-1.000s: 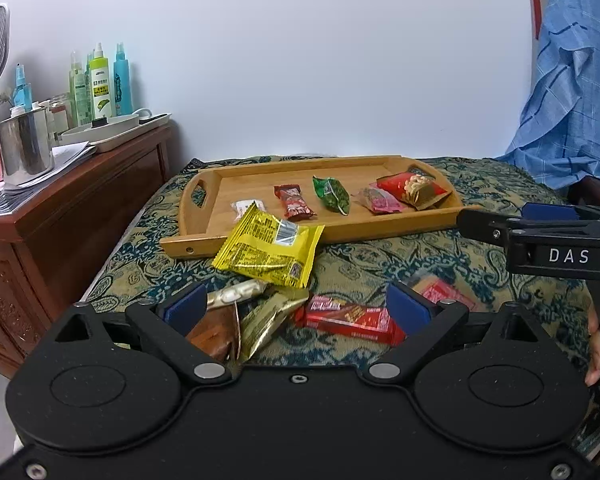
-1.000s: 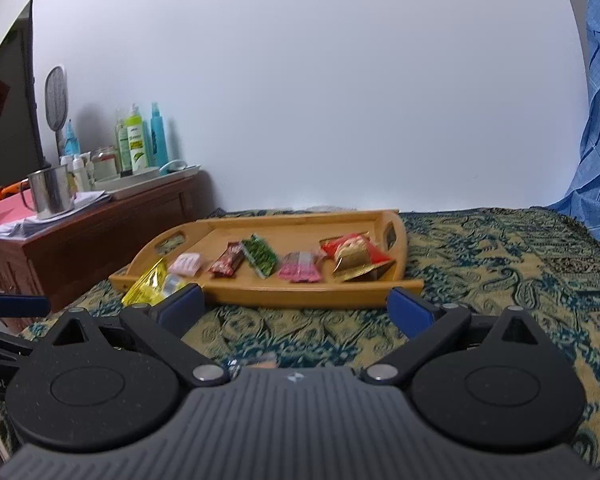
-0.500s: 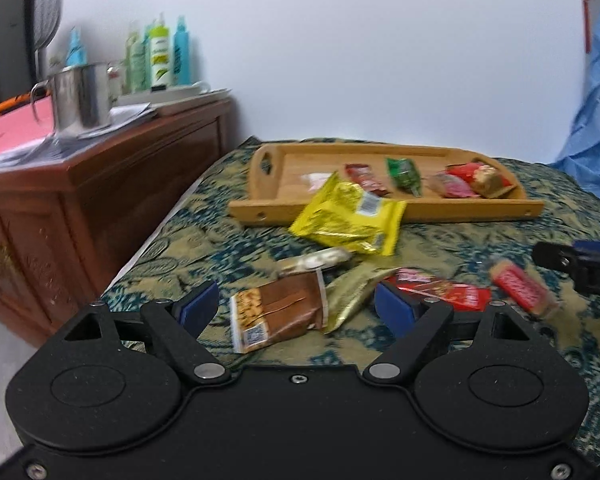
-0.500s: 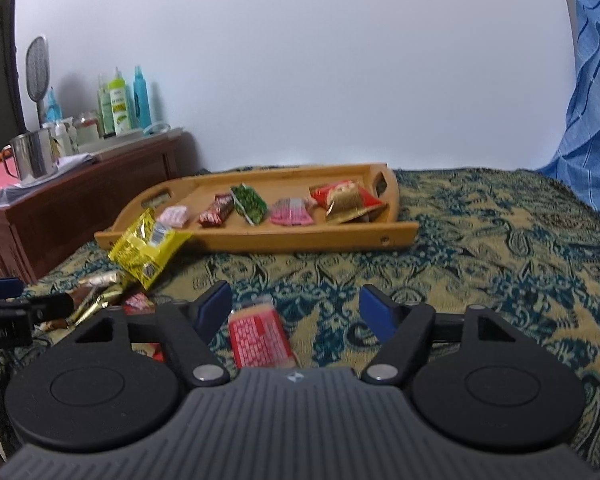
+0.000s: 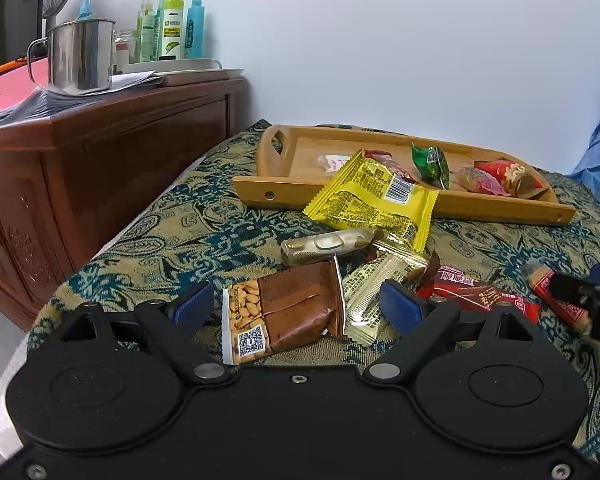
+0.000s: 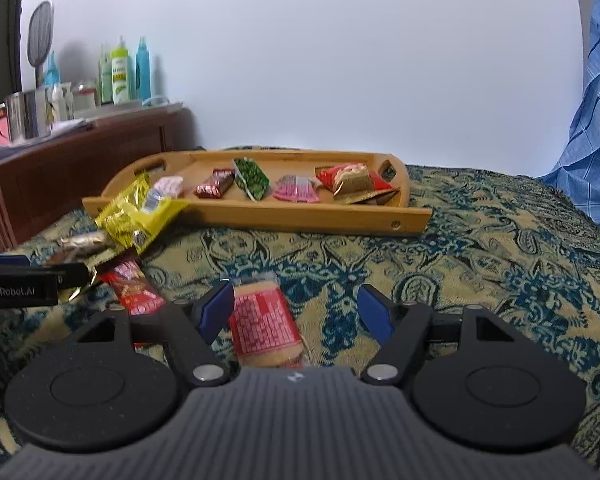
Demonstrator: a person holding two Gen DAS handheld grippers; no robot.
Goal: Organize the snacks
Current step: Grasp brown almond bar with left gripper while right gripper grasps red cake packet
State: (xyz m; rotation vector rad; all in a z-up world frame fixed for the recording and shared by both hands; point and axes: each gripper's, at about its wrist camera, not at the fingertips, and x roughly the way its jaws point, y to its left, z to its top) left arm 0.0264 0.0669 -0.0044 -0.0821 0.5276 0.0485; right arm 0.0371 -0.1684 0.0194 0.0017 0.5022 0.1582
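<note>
A brown peanut packet [image 5: 288, 312] lies on the patterned bed cover between the fingers of my left gripper [image 5: 295, 305]. Its jaws are opening and the pads stand clear of the packet. Around it lie a gold packet [image 5: 374, 284], a silvery candy [image 5: 324, 246], a red bar [image 5: 476, 292] and a yellow packet [image 5: 372, 200] that leans on the wooden tray [image 5: 500, 210]. My right gripper [image 6: 297, 312] is open around a red-and-cream packet [image 6: 264, 324], which sits near its left pad. Several small snacks lie in the tray [image 6: 260, 216].
A dark wooden cabinet [image 5: 100, 152] stands left of the bed with a steel mug [image 5: 80, 56] and spray bottles [image 5: 172, 24] on top. Blue checked cloth [image 6: 596, 120] hangs at the right. The bed's left edge runs close beside my left gripper.
Both grippers have sunk toward the bed cover. The brown packet has come between the left fingers. The right jaws have narrowed, and the red-and-cream packet now lies between them.
</note>
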